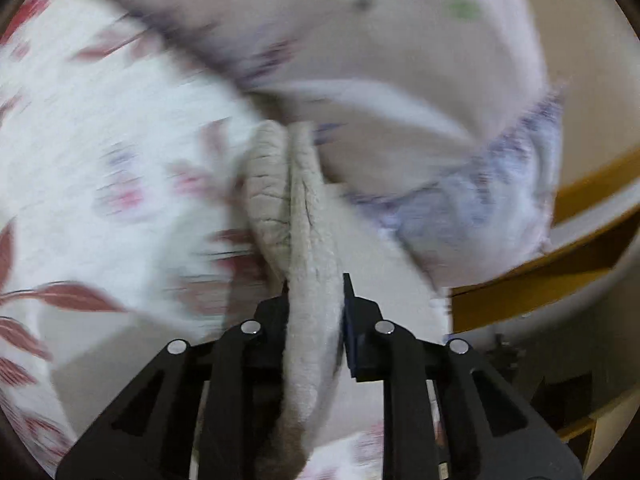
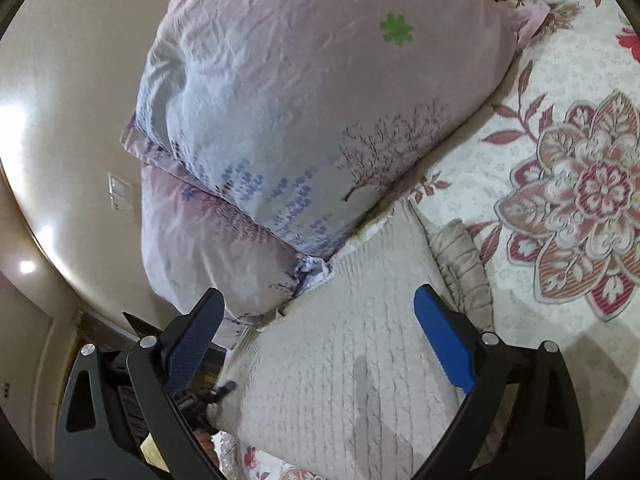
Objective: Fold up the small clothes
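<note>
Left wrist view is blurring badly, but the left gripper is pinching a bunched fold of the beige garment between nearly closed jaws, with the cloth running up and away from the fingers. Behind it the pillow is leaning over what is probably the floral bedspread. Right wrist view is showing the right gripper hanging with jaws spread wide, holding nothing, over the garment, which is lying on the bedspread against two stacked pillows.
</note>
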{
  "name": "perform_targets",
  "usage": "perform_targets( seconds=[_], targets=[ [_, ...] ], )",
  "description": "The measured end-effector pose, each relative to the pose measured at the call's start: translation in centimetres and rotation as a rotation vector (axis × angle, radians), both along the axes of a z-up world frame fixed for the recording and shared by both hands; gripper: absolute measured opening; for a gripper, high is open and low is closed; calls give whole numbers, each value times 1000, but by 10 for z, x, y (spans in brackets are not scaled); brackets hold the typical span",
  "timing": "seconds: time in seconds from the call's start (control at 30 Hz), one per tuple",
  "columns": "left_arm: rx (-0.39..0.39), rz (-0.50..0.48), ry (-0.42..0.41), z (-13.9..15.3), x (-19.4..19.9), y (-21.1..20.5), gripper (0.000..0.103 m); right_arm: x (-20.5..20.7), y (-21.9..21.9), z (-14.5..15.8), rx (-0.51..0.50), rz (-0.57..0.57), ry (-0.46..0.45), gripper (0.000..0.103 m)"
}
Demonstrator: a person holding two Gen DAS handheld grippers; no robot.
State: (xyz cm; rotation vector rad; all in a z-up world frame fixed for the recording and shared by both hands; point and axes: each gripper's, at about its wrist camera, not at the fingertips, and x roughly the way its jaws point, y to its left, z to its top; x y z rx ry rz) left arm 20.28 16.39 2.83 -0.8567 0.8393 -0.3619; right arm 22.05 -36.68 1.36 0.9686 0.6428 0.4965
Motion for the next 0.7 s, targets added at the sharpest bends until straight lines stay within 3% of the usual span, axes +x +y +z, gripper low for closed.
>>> perform_targets(
  seconds=[0.1, 0.17, 0.2, 0.3, 0.33, 0.37, 0.4, 0.43, 0.5, 0.63, 0.7],
  targets=[
    [-34, -128, -133, 48, 15, -69, 17, -4, -12, 10, -8, -29, -32, 98],
    [-100, -234, -186, 62, 32, -127, 17, -7, -22, 17, -31, -59, -47, 98],
    [-135, -276, -195, 63, 40, -149, 17, -10, -30, 20, -56, -86, -55, 98],
    [-352, -461, -143, 45, 69, -232, 22, -11, -50, 24, -125, -138, -36, 98],
    [-382, -491, -121, 39, 73, -251, 22, -10, -56, 23, -138, -144, -16, 98],
    [-373, -495, -119, 38, 73, -258, 30, -9, -60, 22, -144, -147, 1, 98],
    [-329, -487, -134, 41, 69, -261, 46, -8, -65, 19, -135, -148, 25, 98],
    [-275, -468, -157, 45, 64, -257, 54, -6, -67, 17, -122, -141, 39, 98],
    [-102, -388, -208, 54, 51, -240, 75, -1, -68, 12, -103, -101, 80, 102],
    [243, -281, -155, 50, 39, -211, 83, 16, -46, -2, -129, 33, 194, 102],
    [346, -264, -89, 37, 38, -204, 88, 22, -31, -11, -153, 101, 246, 102]
  ],
)
